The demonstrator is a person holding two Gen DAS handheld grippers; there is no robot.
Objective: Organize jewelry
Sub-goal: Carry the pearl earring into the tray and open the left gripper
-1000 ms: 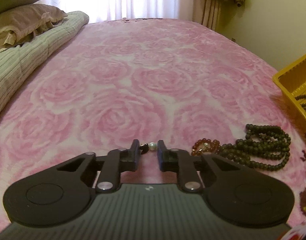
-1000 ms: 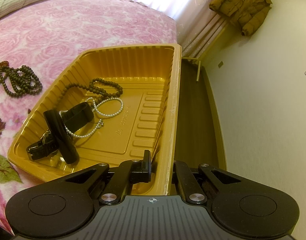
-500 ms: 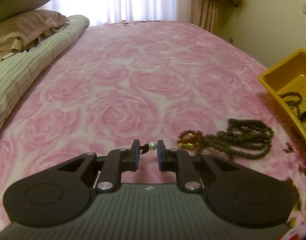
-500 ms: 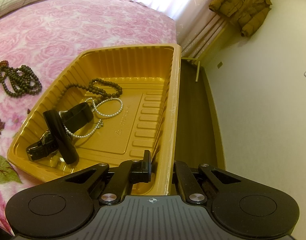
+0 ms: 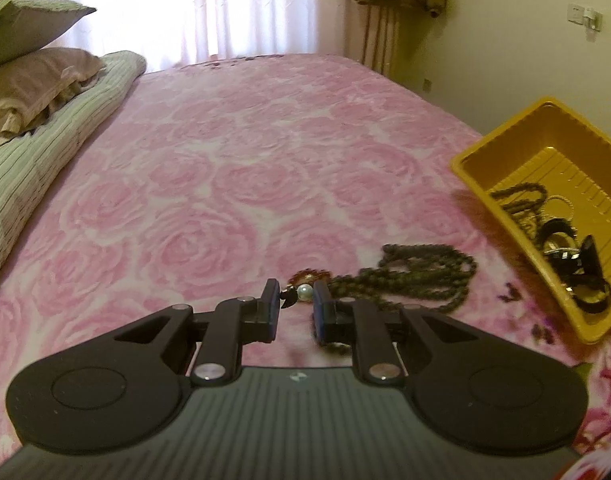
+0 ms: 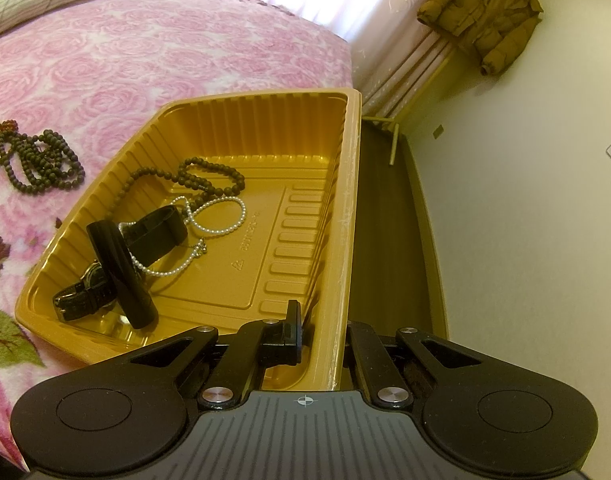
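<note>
My left gripper (image 5: pixel 295 300) is shut on a small earring with a pearl bead (image 5: pixel 304 291) and a dark piece, held above the pink bedspread. Behind it lie a dark bead necklace (image 5: pixel 421 280) and a reddish bead bracelet (image 5: pixel 305 276). The yellow tray (image 5: pixel 477 184) sits to the right. My right gripper (image 6: pixel 325 328) is shut on the yellow tray's near right rim (image 6: pixel 345 240). The tray holds a dark bead string (image 6: pixel 209 176), a pearl necklace (image 6: pixel 221 220), a black watch (image 6: pixel 85 288) and a black bangle (image 6: pixel 121 268). The dark bead necklace (image 6: pixel 37 160) lies left of the tray.
Pillows (image 5: pixel 29 76) and a striped green quilt (image 5: pixel 37 152) lie at the bed's far left. The bed edge and brown floor (image 6: pixel 385 220) drop off just right of the tray. A coat (image 6: pixel 481 12) hangs by the curtain.
My left gripper has risen and swung right with the earring, bringing the tray into its view. The right gripper and tray have stayed put.
</note>
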